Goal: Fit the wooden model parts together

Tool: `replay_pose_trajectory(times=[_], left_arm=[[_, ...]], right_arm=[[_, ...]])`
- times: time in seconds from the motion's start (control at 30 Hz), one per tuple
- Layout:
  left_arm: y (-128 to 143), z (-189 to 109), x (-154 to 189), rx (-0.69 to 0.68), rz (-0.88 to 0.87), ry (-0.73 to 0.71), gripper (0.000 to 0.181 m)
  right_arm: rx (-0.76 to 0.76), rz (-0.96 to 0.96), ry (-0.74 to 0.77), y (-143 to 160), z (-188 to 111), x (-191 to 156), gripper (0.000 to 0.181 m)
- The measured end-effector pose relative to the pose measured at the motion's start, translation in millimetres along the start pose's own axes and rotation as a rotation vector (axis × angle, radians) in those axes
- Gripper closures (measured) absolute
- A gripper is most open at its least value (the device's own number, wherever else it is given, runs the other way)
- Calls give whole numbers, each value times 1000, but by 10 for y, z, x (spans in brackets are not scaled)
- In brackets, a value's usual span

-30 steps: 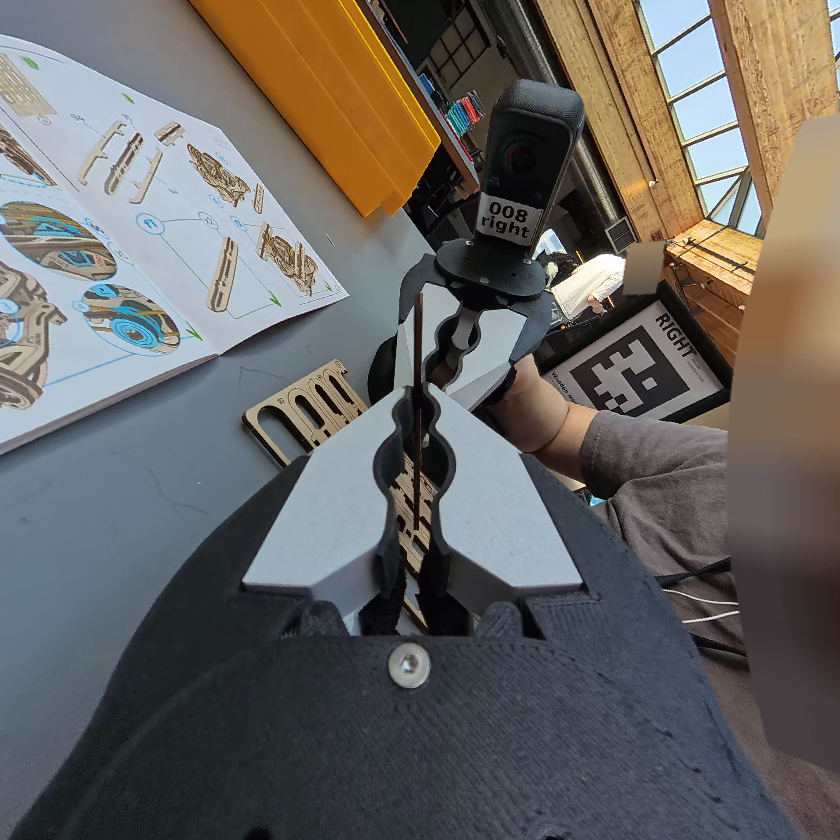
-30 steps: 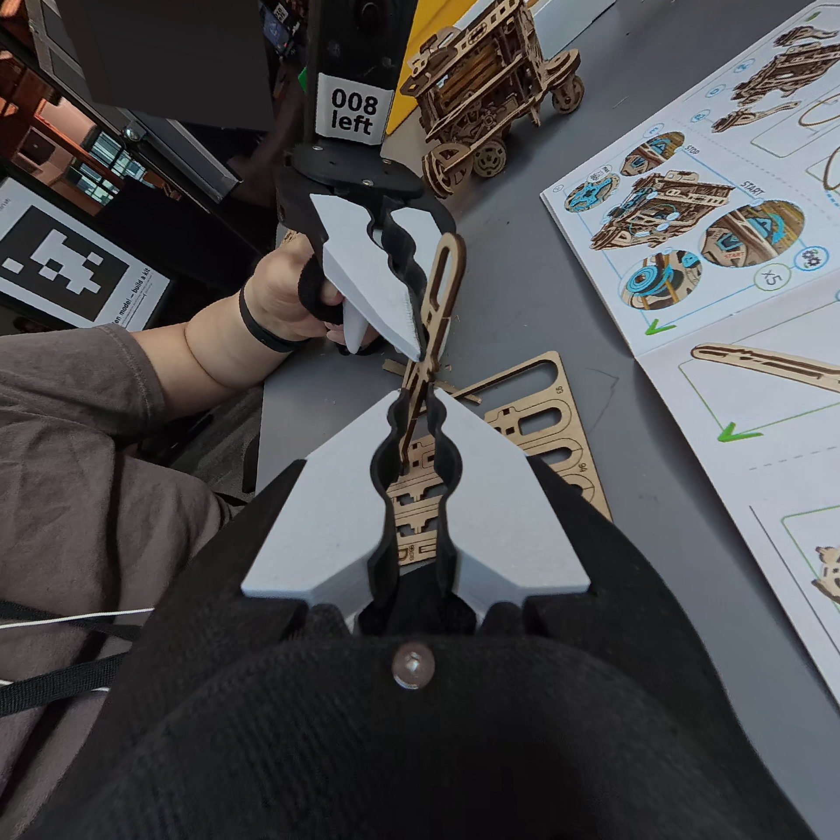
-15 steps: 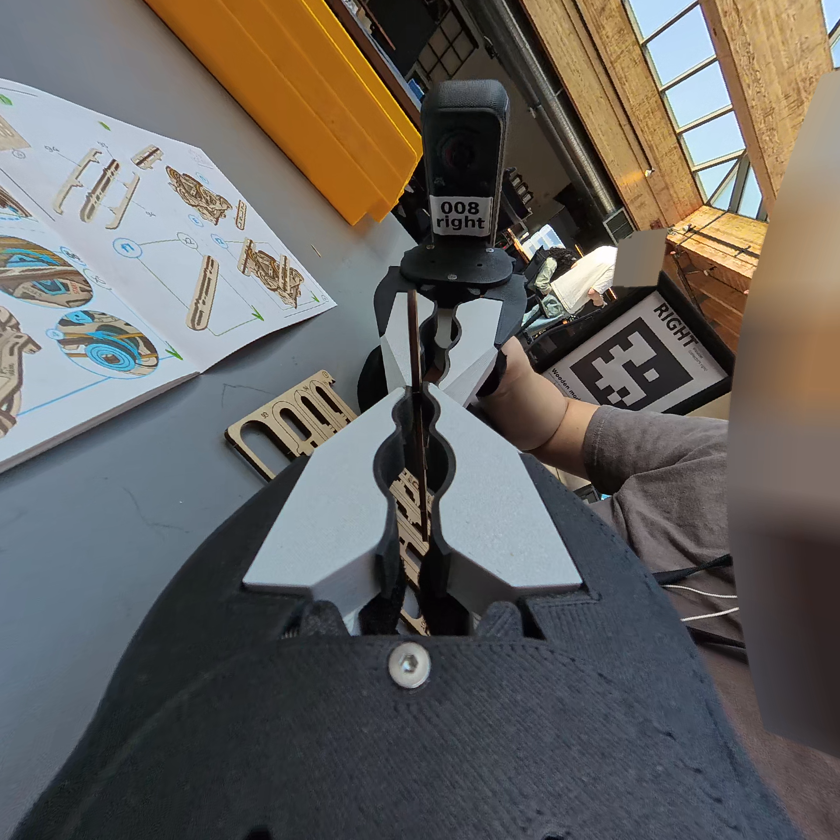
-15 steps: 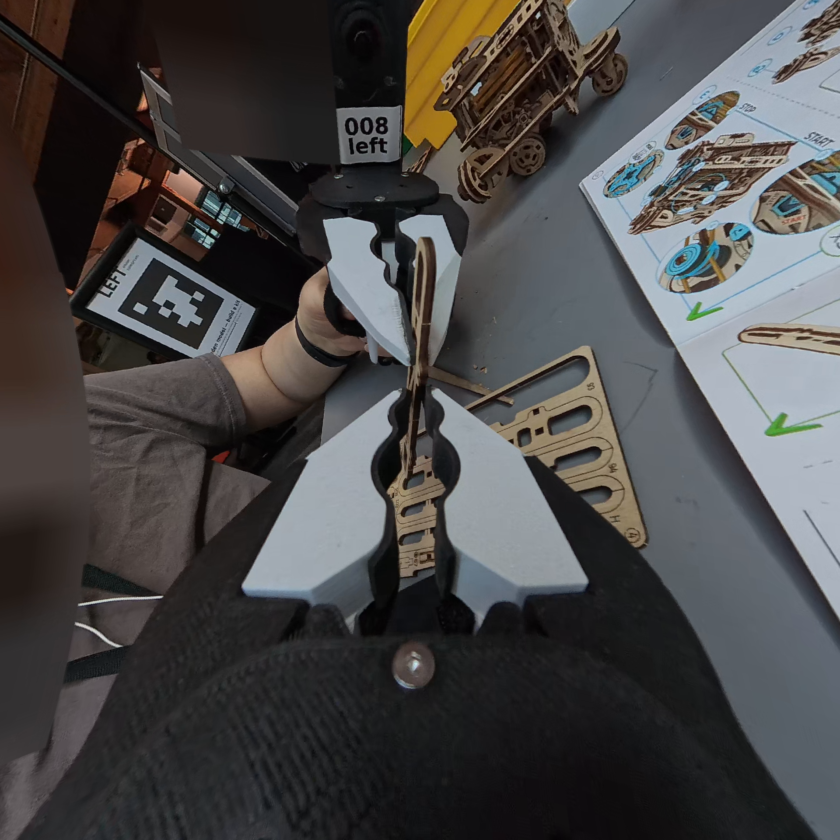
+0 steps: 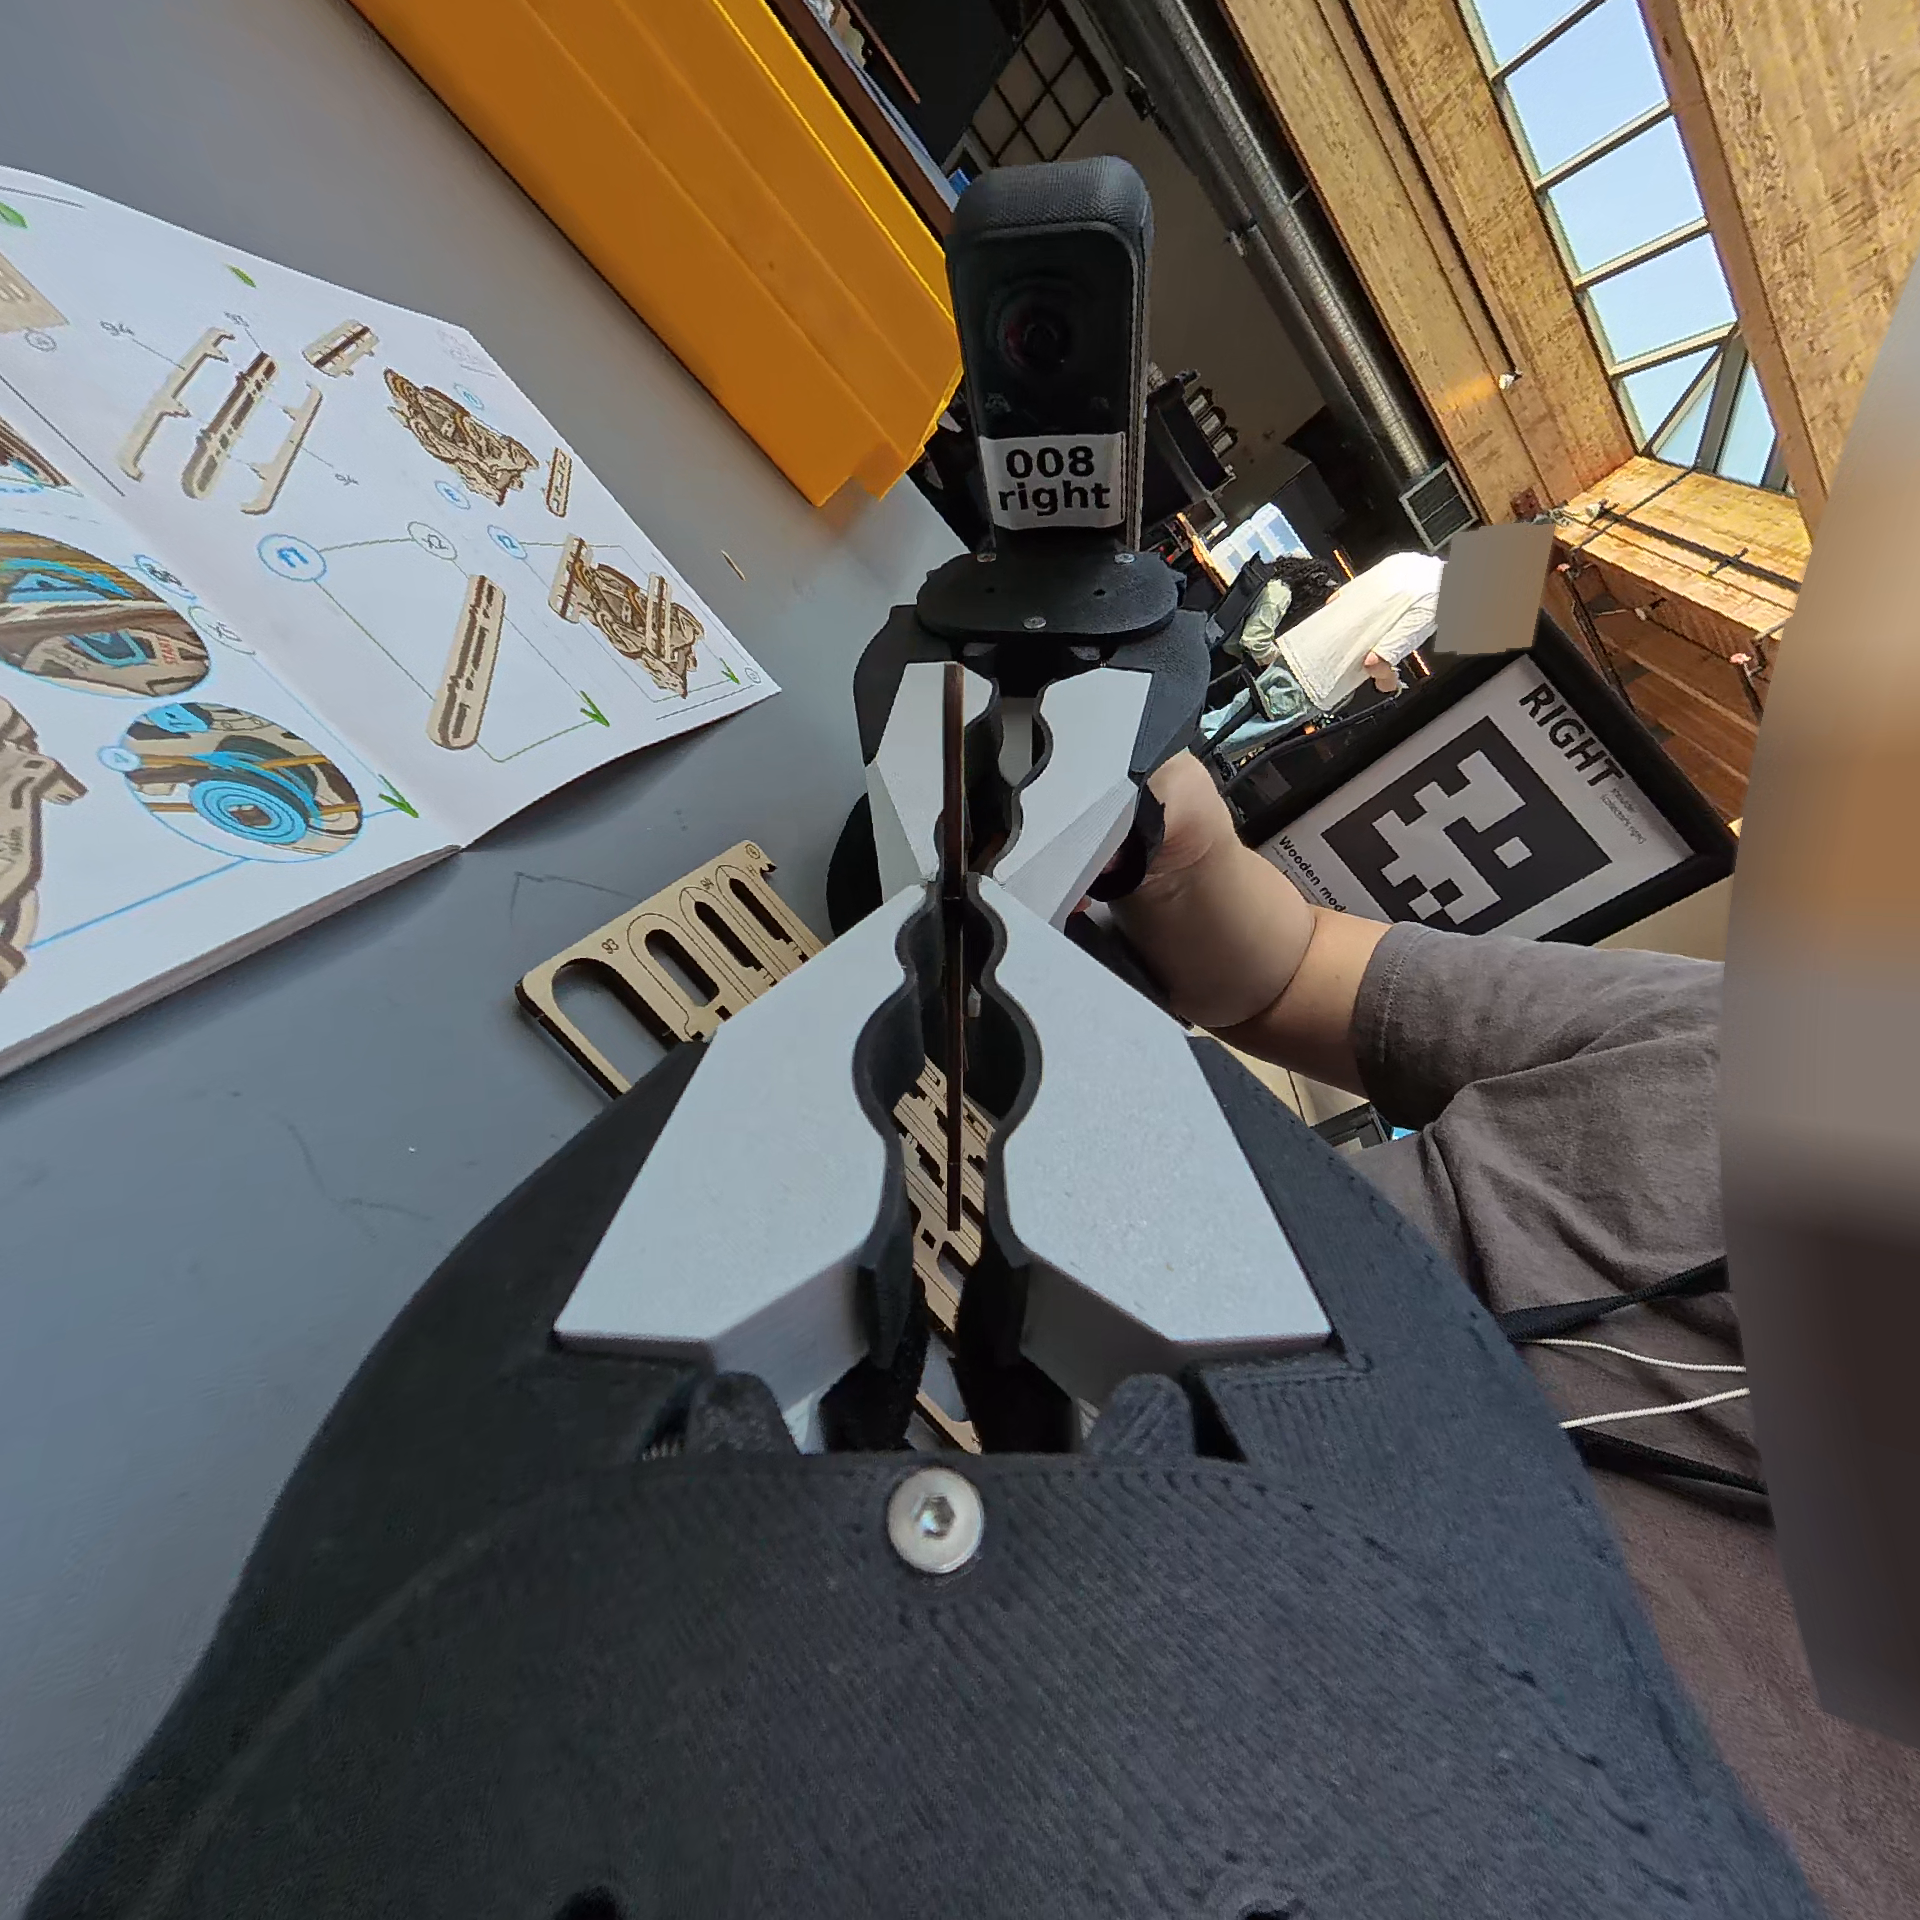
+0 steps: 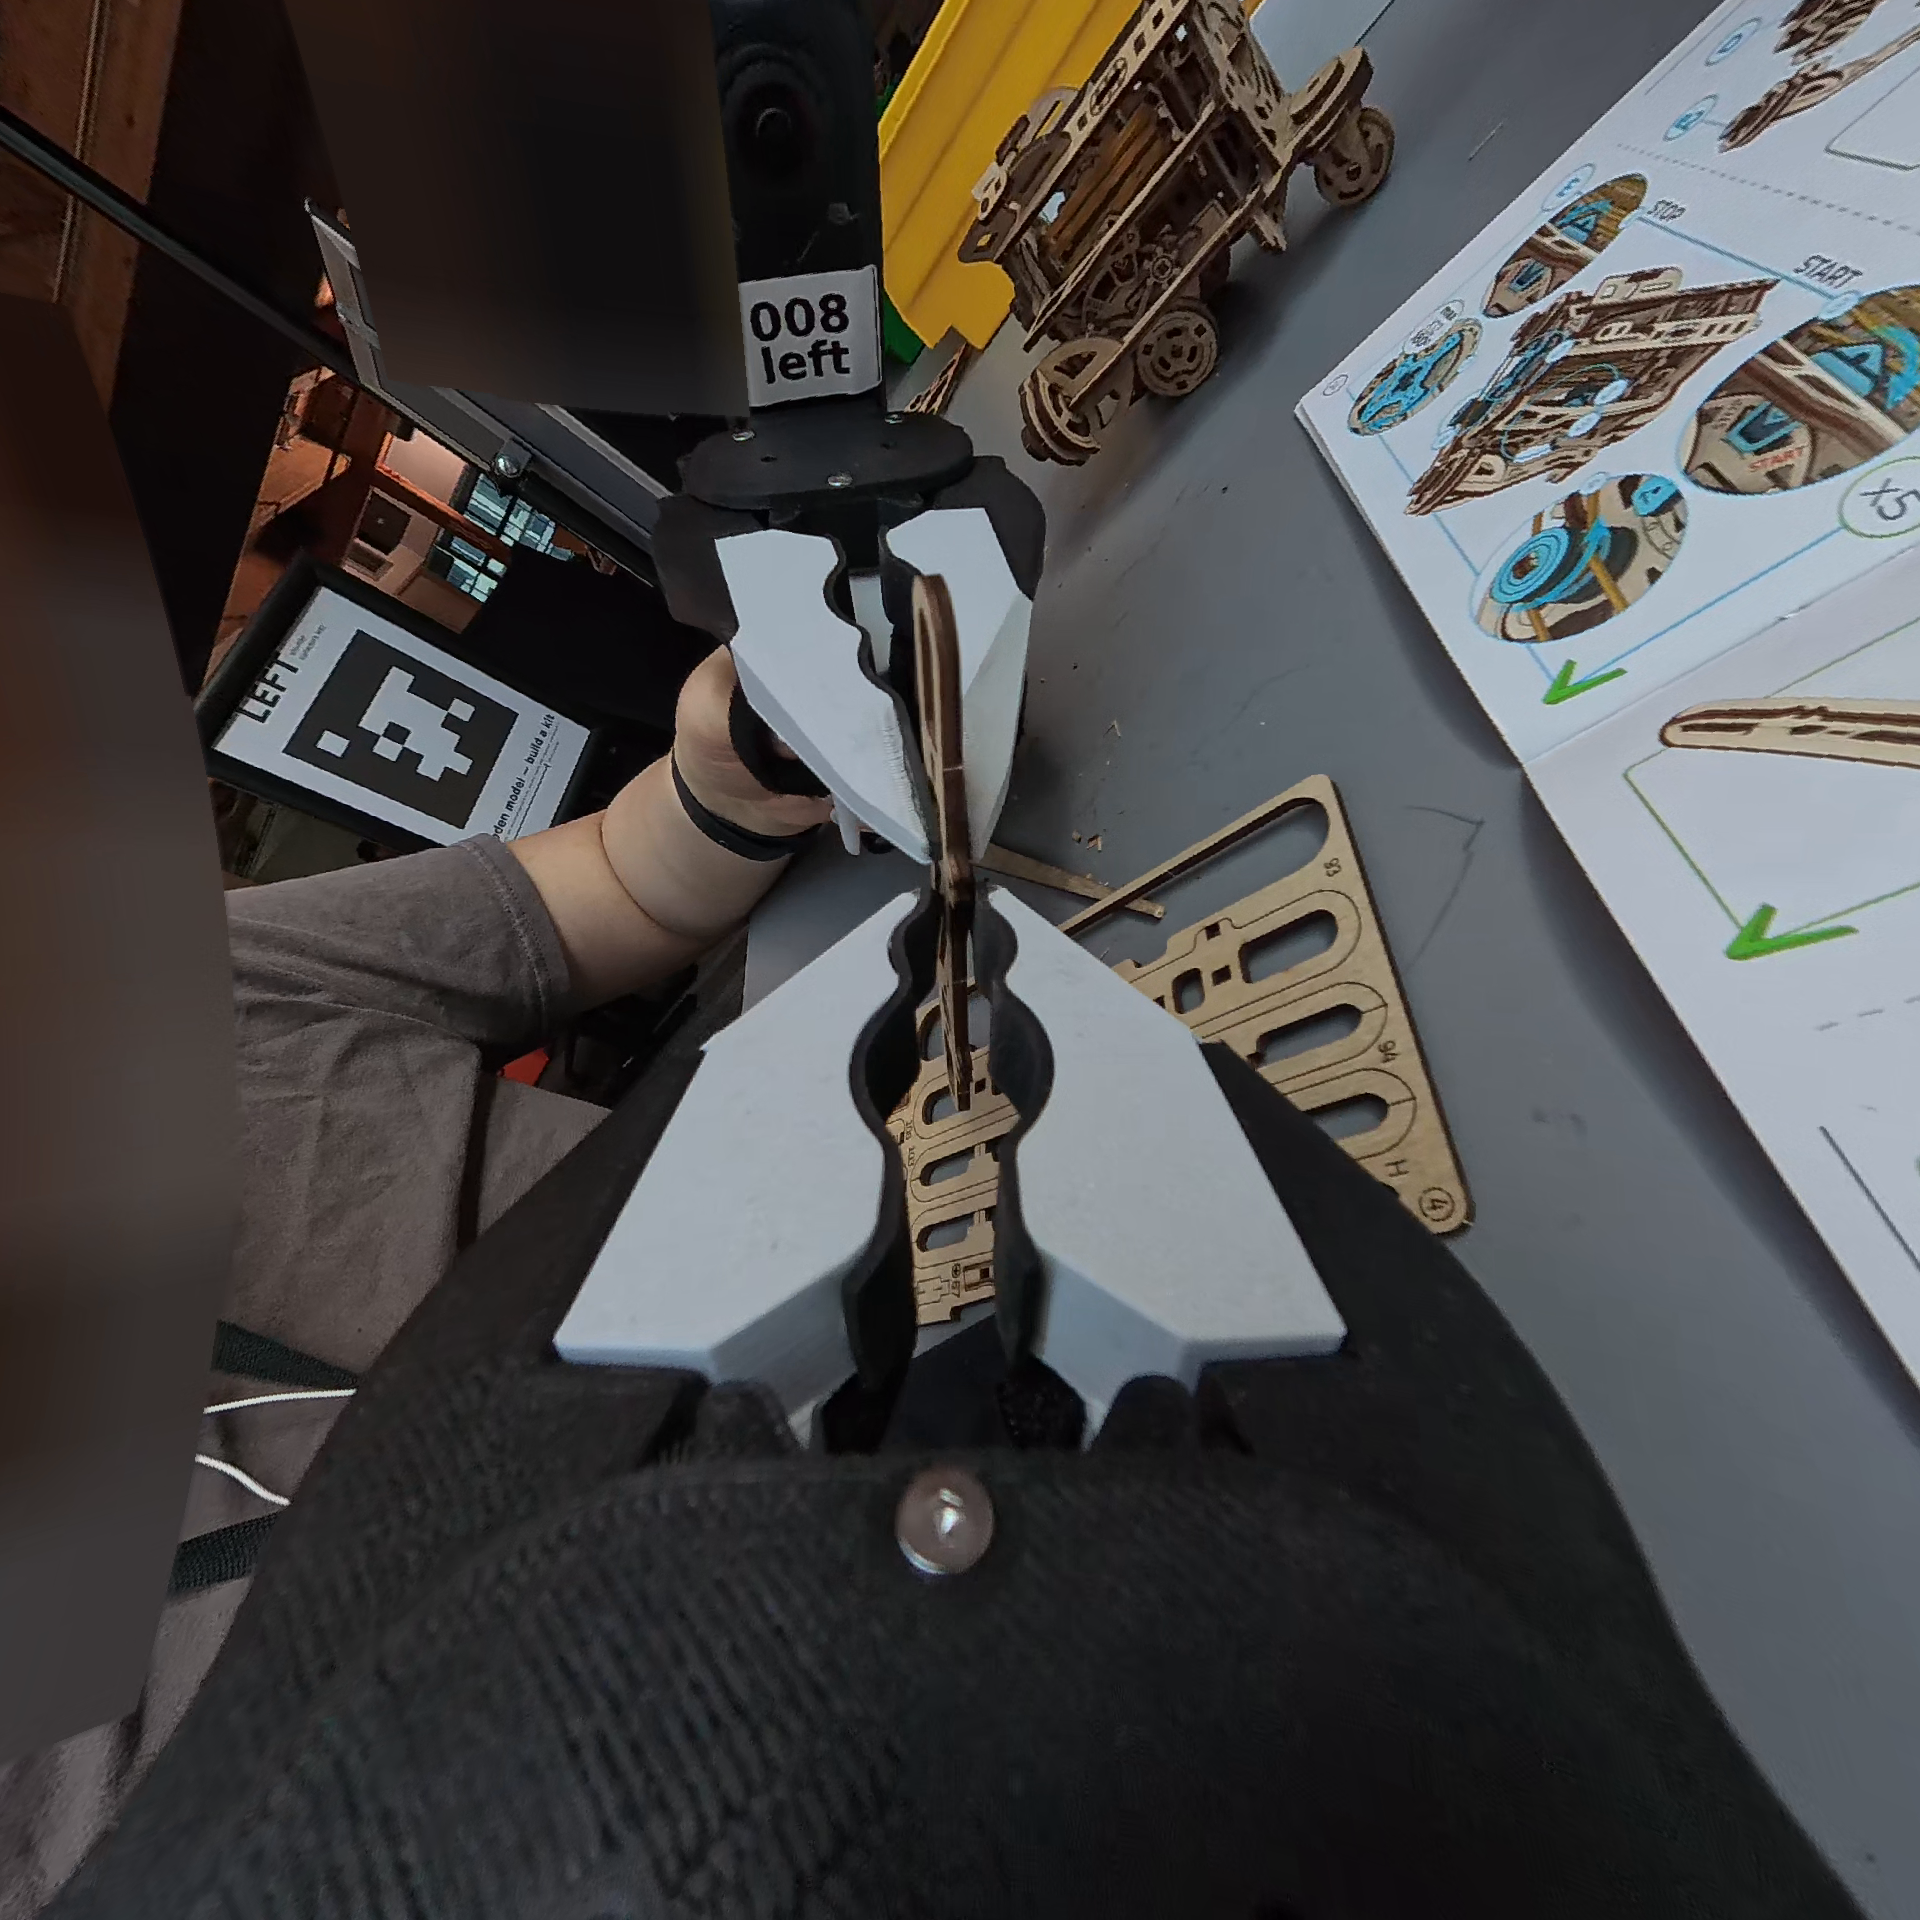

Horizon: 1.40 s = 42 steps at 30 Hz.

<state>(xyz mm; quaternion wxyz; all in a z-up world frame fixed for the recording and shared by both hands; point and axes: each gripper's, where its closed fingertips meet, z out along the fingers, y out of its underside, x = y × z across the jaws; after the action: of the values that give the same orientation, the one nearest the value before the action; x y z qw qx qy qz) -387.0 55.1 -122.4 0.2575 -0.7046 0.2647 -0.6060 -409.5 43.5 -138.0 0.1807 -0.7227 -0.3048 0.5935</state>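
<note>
A thin flat wooden part with a slotted, rounded end (image 6: 935,675) is held upright above the grey table (image 6: 1195,675). In the left wrist view it shows edge-on as a dark strip (image 5: 951,779). My left gripper (image 5: 951,894) and right gripper (image 6: 951,899) face each other tip to tip, and both are shut on it. The right gripper (image 5: 992,873) shows opposite in the left wrist view, and the left gripper (image 6: 935,842) shows opposite in the right wrist view. I cannot tell whether this is one part or two pressed flat together.
A wooden sheet with cut-out slots (image 6: 1299,987) lies on the table under the grippers, also in the left wrist view (image 5: 665,966). An open instruction booklet (image 5: 312,623) lies beside it. A built wooden vehicle (image 6: 1143,239) and yellow bins (image 5: 707,208) stand farther back. The person's arms flank the grippers. Left and right tips are no more than a few centimetres apart. The built wooden vehicle (image 6: 1143,239) is about 25 cm from both grippers' fingertips.
The two grippers have swung into line, facing each other squarely. The wooden part has turned from tilted to upright and nearly edge-on. Both grips have held.
</note>
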Motion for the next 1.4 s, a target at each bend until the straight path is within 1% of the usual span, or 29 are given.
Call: replay_pose_trajectory(times=[0.33, 0.67, 0.77, 0.83, 0.87, 0.93, 1.0, 1.07, 1.13, 1.27, 1.4], left_arm=[[4, 1, -38, 10, -49, 6, 181], [5, -1, -65, 11, -46, -45, 181], [-32, -13, -14, 25, -67, 9, 181], [-88, -59, 97, 30, -93, 75, 181], [-116, -98, 123, 29, -87, 80, 181], [-153, -201, 84, 21, -40, 24, 181], [-83, -278, -13, -47, 19, -52, 181], [-31, -367, -98, -61, 29, -98, 181], [-19, -472, -139, -49, 9, -105, 181], [-68, -665, -184, -25, 5, -121, 181], [-32, -782, -200, -20, 5, -125, 181]], right_arm=[[-15, 2, 26, 22, -3, 49, 179], [3, 24, 49, 18, -4, 76, 179], [22, 32, 20, -16, -14, 43, 179], [48, -16, -44, -69, -29, -103, 179], [56, 16, -74, -103, -11, -153, 179], [74, 63, -90, -186, 80, -159, 180], [-12, 50, -53, -155, 211, -64, 179], [-86, 33, -28, -135, 335, 9, 178], [-134, 41, -48, -135, 448, 19, 178], [-136, 60, -109, -241, 624, 0, 179], [-173, 27, -108, -235, 748, -18, 178]])
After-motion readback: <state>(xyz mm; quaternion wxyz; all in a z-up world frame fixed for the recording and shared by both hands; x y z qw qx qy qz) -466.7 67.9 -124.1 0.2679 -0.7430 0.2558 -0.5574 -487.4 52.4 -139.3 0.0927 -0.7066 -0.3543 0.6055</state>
